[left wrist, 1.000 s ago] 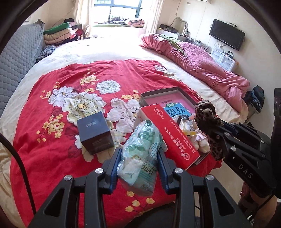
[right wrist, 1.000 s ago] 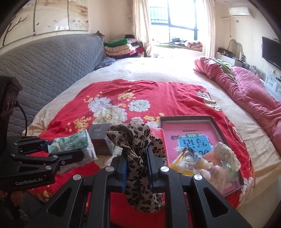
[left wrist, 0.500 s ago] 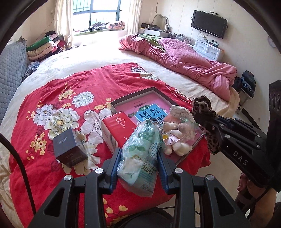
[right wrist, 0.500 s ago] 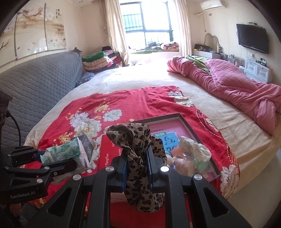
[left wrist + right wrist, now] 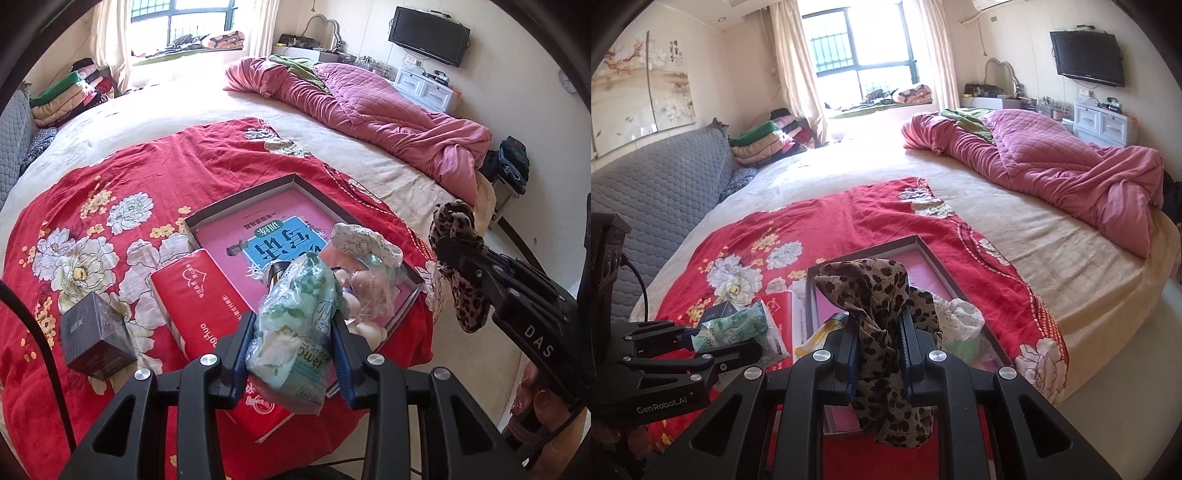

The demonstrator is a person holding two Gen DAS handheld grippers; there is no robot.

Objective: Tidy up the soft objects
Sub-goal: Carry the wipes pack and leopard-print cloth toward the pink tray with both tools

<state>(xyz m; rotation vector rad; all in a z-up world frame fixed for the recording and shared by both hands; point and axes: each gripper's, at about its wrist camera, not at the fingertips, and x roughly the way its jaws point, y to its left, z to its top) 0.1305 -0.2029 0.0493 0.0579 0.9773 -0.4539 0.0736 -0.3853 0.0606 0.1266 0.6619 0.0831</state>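
Note:
My left gripper point(image 5: 293, 332) is shut on a green-and-white tissue pack point(image 5: 295, 332), held above the near end of a shallow dark tray point(image 5: 243, 199). The tray has a pink book point(image 5: 258, 229) as its floor and holds a white lacy cloth point(image 5: 364, 242) and small plush toys point(image 5: 369, 295). My right gripper point(image 5: 878, 328) is shut on a leopard-print cloth point(image 5: 875, 291) that droops below the fingers; it hangs over the tray's near right side. In the right wrist view the left gripper point(image 5: 713, 341) with the tissue pack point(image 5: 738, 325) sits at lower left.
A red box point(image 5: 207, 295) lies beside the tray and a small dark box point(image 5: 96, 339) stands to its left, all on a red floral blanket point(image 5: 110, 177). A pink quilt point(image 5: 388, 110) is bunched at the far right. The bed edge and floor point(image 5: 1126, 369) lie right.
Both grippers have swept rightward along the bed with their loads. The tray, once to the right, now lies straight ahead; the dark box has slid to the left.

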